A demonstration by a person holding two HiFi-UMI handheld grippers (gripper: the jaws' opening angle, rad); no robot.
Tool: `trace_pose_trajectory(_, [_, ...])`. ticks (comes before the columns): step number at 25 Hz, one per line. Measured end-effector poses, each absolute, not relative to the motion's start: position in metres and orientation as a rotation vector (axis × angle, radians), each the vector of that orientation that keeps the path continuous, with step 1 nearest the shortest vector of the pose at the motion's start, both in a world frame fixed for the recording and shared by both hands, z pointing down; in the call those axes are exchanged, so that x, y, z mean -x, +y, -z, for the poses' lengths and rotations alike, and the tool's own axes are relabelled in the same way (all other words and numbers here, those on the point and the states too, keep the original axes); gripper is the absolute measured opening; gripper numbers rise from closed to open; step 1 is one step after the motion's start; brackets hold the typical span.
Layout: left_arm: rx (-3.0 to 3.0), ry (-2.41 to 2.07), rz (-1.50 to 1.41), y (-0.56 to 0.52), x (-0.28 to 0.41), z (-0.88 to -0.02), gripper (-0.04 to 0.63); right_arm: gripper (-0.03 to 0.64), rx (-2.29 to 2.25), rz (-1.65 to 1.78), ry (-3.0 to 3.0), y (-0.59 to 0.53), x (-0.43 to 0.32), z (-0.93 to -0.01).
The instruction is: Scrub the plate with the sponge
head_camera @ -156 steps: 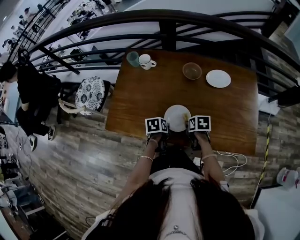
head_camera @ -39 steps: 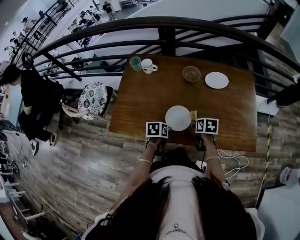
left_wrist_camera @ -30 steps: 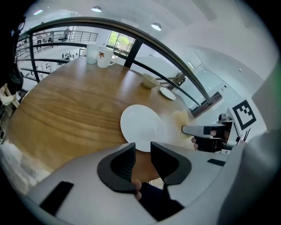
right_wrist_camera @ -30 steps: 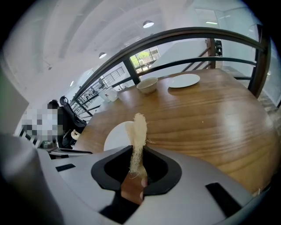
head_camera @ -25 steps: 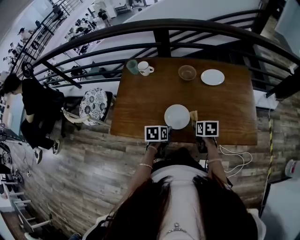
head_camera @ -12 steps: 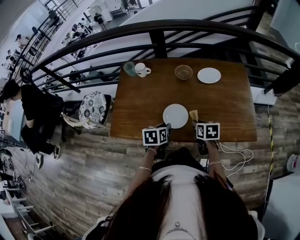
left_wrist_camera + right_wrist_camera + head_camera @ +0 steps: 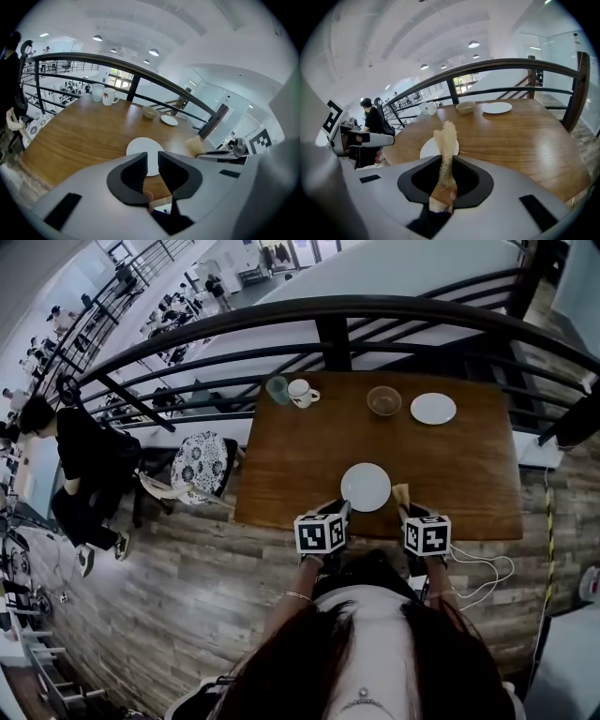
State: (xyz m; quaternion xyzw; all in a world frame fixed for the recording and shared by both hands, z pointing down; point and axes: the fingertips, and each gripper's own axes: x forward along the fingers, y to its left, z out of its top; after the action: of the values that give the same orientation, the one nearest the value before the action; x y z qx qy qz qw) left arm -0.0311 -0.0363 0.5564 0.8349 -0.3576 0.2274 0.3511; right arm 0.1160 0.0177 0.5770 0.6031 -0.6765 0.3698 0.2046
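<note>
Our right hand-held gripper (image 7: pixel 447 163) pinches the sponge (image 7: pixel 446 138) near the desk (image 7: pixel 459 465) edge. Our left hand-held gripper (image 7: pixel 153 160), empty, has just been closing. The plate (image 7: pixel 366 487) sits unheld just ahead; scrubbing may slide it.

White plate (image 7: pixel 366 487) lies on the table (image 7: pixel 469 465); sponge (image 7: pixel 401 494), apparently in the right claw (image 7: pixel 407 512), just beside it.
</note>
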Motion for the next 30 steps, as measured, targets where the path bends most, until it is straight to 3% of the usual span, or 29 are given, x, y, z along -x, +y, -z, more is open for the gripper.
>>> trace_pose_trajectory(30, [-2.333,-1.003,-0.402,-0.041,0.01,-0.455,0.038,0.089,-1.898,-0.858,-1.959,0.026,-0.141,-0.477])
